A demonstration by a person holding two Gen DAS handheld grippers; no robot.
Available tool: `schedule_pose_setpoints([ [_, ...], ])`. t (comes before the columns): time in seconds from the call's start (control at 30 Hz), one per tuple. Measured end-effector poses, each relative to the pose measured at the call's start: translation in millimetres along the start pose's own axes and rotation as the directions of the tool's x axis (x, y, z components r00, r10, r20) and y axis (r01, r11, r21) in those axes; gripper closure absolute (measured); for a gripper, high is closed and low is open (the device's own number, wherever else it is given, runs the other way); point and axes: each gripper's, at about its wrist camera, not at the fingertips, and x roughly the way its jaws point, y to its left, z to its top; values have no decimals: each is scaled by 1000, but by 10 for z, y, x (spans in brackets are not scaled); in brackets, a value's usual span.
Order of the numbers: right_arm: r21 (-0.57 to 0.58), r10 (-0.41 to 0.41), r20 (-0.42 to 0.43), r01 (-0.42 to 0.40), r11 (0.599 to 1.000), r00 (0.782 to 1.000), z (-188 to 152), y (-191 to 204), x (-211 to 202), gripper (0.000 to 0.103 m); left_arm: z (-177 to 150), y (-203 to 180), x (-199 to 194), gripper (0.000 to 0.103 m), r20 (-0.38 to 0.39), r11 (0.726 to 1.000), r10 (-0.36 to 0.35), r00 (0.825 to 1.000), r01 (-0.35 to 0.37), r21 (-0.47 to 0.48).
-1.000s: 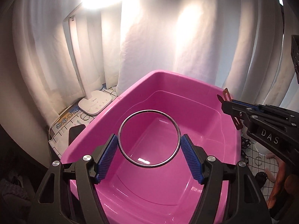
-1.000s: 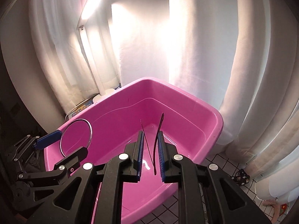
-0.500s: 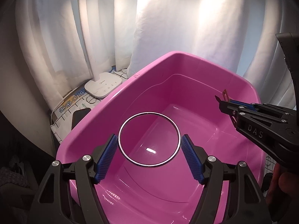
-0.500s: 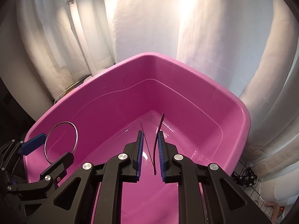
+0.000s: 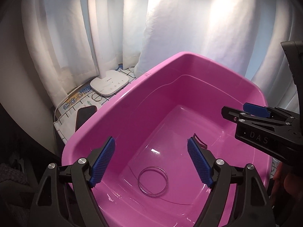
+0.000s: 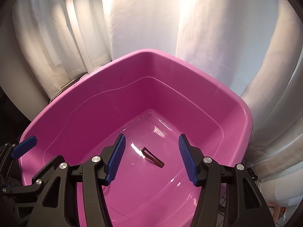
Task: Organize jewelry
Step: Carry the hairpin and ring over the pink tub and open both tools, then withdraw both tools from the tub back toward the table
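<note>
A thin metal bangle (image 5: 152,180) lies flat on the bottom of the pink tub (image 5: 162,64). My left gripper (image 5: 151,162) is open and empty above it. A dark hair clip (image 6: 152,157) lies on the floor of the tub (image 6: 189,60); it also shows in the left wrist view (image 5: 200,141). My right gripper (image 6: 151,158) is open and empty above the clip, and it shows at the right of the left wrist view (image 5: 246,113). The left gripper's blue pad (image 6: 23,149) shows at the left of the right wrist view.
A white lamp base (image 5: 109,84) stands left of the tub on a gridded mat, with a small metal ring (image 5: 96,97) and a dark phone (image 5: 84,116) beside it. White curtains (image 6: 147,19) hang close behind the tub.
Both grippers have opened. The bangle has dropped from the left gripper and the hair clip from the right gripper; both now lie on the tub floor.
</note>
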Motion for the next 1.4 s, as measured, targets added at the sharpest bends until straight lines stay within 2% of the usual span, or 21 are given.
schedule_pose_setpoints([
  [0.07, 3, -3, -2, 3, 1000, 1000, 0, -5, -5, 43, -8, 7, -2, 26, -1, 1000, 1, 1000, -1, -1],
  [0.43, 17, -8, 21, 8, 1000, 1000, -28, -25, -116, 43, -35, 27, -106, 26, 6, 1000, 13, 1000, -13, -11],
  [0.77, 47, -6, 64, 3, 999, 998, -232, -163, -503, 43, -114, -106, -401, 19, 34, 1000, -7, 999, 8, -17],
  [0.93, 88, -20, 94, 12, 996, 995, -437, -408, -829, 43, -196, -253, -594, 15, 50, 997, -62, 997, 64, -33],
  [1.1, 116, -68, 110, 55, 992, 992, -693, -700, -1138, 43, -283, -575, -764, 15, 62, 994, -109, 992, 107, 31],
  [1.4, 258, -122, 91, 95, 961, 988, -1286, -1229, -1411, 43, -475, -1109, -953, 15, 41, 975, -187, 982, 180, 131],
])
